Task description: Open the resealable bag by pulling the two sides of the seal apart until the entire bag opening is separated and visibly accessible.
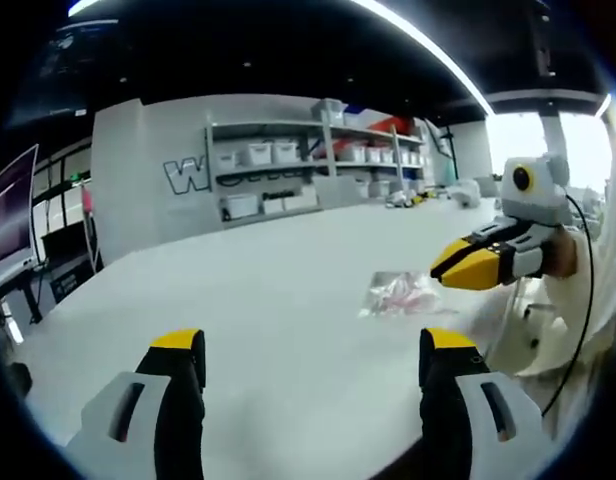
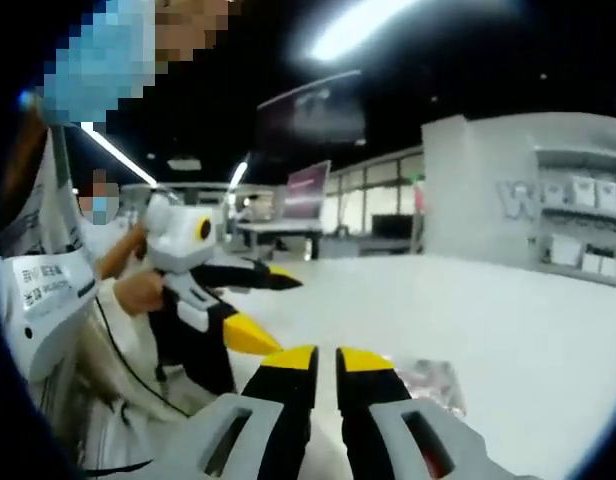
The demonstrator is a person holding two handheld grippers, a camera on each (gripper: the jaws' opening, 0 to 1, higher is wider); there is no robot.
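1. In the left gripper view, the left gripper, grey with yellow-tipped black jaws, hovered with its jaws spread wide above the broad white table.
2. Beyond it, the small clear plastic resealable bag with pinkish contents lay flat on that table, untouched.
3. The right gripper hung just above the bag's far-right edge; in the right gripper view its jaws were nearly pressed together, pinching nothing, the bag just beyond.
4. Grey storage shelves with white bins stood behind the table.

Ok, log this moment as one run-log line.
phase: approach | bag: flat on table, untouched | left gripper: open, short of bag | right gripper: nearly shut, empty, just short of bag
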